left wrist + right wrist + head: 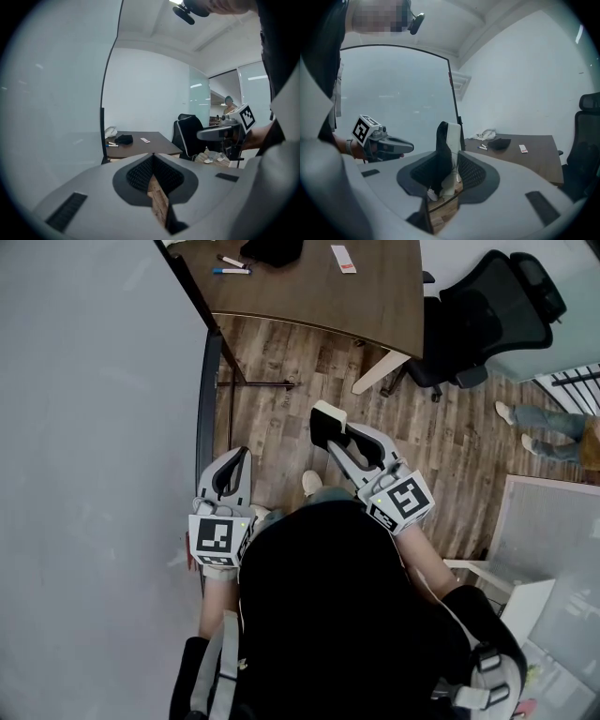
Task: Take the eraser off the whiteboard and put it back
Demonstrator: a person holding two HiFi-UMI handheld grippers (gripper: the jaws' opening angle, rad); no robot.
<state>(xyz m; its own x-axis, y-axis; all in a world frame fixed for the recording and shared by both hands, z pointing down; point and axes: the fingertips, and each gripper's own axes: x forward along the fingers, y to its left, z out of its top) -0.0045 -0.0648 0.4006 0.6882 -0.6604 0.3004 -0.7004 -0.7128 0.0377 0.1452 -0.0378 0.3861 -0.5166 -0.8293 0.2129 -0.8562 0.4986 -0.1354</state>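
Note:
The eraser (327, 424), a white block with a black felt side, stands upright between the jaws of my right gripper (339, 441), which is shut on it. In the right gripper view the eraser (446, 150) rises between the pads, felt side to the left. The whiteboard (94, 456) fills the left of the head view, and the eraser is off it, out over the wooden floor. My left gripper (232, 474) is close beside the board's lower frame with its jaws shut and nothing between them; the left gripper view shows the jaws (153, 174) meeting tip to tip.
A brown desk (375, 296) stands ahead with markers (231, 270), a dark cloth (272, 251) and a small card (343, 259). A black office chair (492, 320) is at its right. Another person's legs (548, 432) show at the far right. The board's stand foot (258, 383) lies on the floor.

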